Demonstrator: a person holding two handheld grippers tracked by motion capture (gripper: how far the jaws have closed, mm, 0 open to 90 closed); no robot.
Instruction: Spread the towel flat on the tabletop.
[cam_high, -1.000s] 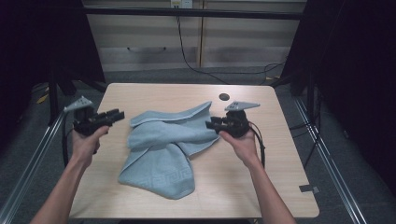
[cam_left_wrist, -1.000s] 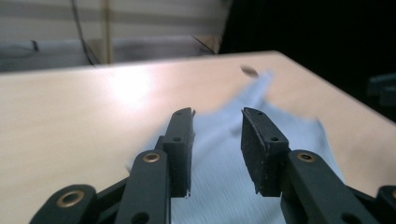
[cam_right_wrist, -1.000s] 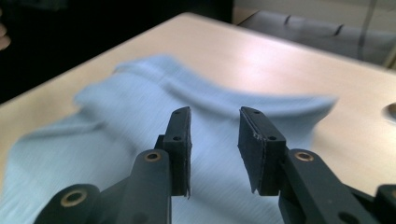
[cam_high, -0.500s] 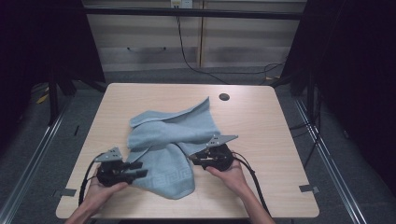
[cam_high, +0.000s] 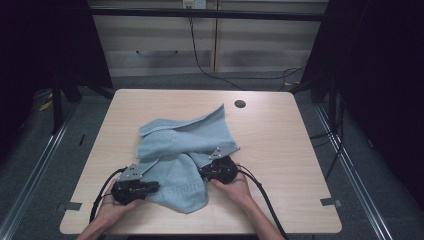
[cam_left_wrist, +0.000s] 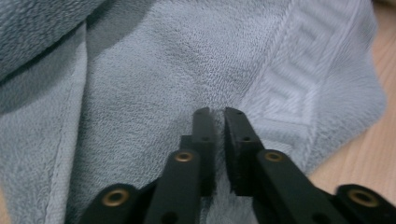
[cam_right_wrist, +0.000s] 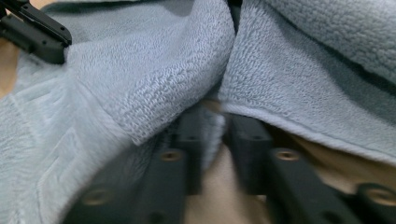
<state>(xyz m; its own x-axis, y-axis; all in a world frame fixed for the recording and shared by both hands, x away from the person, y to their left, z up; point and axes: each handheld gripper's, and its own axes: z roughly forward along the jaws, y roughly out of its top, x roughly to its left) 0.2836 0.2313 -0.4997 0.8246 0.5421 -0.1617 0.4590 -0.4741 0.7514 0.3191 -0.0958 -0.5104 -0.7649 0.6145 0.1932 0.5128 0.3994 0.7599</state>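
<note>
Both hand-held grippers nearer (left (cam_high: 150, 187), right (cam_high: 204, 171)), one towel (cam_high: 185, 145)

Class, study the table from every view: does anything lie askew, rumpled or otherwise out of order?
Yes. The light blue towel lies crumpled rather than flat: folds overlap at its middle, one corner points toward the table's far side, and its patterned border sits skewed at the near edge. The left gripper and right gripper are both at it. Nothing looks spilled or damaged.
</note>
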